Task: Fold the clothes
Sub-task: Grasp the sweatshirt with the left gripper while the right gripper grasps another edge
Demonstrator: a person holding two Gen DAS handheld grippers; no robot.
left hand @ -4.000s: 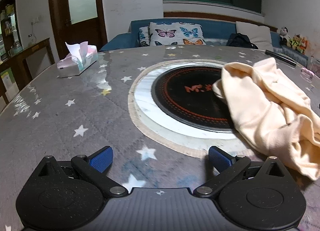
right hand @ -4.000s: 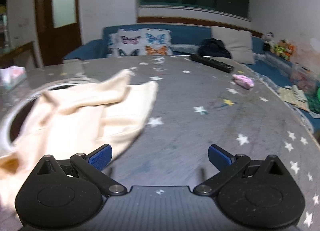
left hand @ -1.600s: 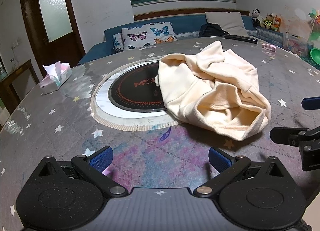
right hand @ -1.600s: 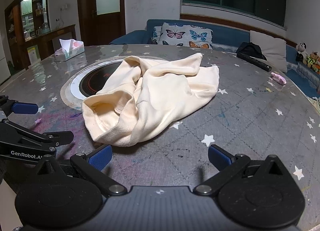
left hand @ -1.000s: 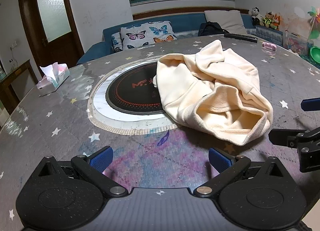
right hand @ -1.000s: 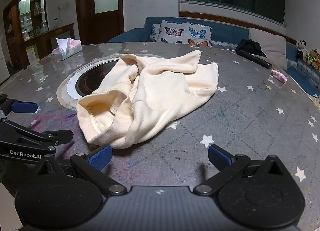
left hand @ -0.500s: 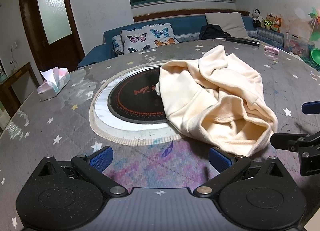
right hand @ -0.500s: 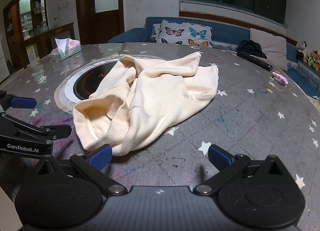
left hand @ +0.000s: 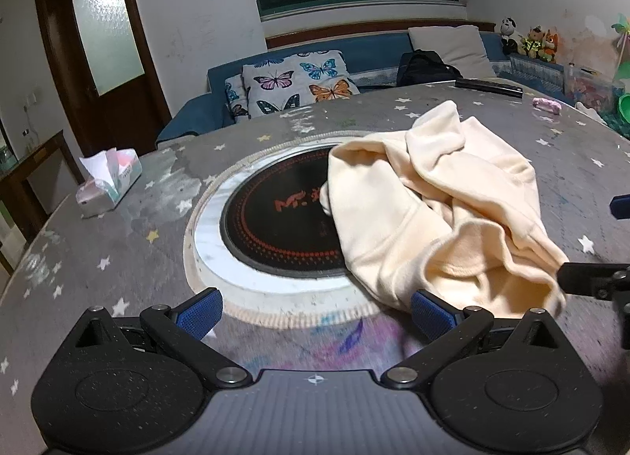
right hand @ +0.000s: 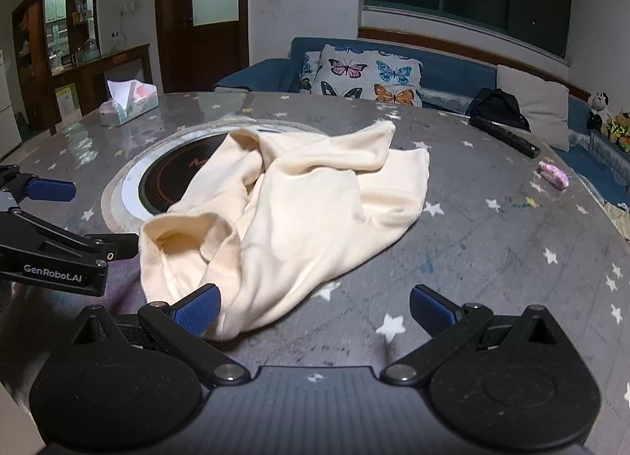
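A crumpled cream garment (left hand: 445, 215) lies on the round grey star-patterned table (left hand: 118, 242), partly over the black hotplate disc (left hand: 275, 226). It also shows in the right wrist view (right hand: 299, 219). My left gripper (left hand: 315, 307) is open and empty, close to the garment's near hem, its right pad at the cloth edge. My right gripper (right hand: 315, 307) is open and empty, its left pad at the garment's near hem. Each gripper shows at the other view's edge: the right one (left hand: 606, 246), the left one (right hand: 59, 222).
A tissue box (left hand: 108, 183) sits on the table's far left. A black remote (right hand: 508, 136) and a small pink object (right hand: 554, 174) lie at the far right. A blue sofa with a butterfly pillow (left hand: 295, 83) stands behind the table.
Both grippers have moved forward toward the garment, so its near hem now reaches their pads. The garment itself has not moved. Both grippers stayed open.
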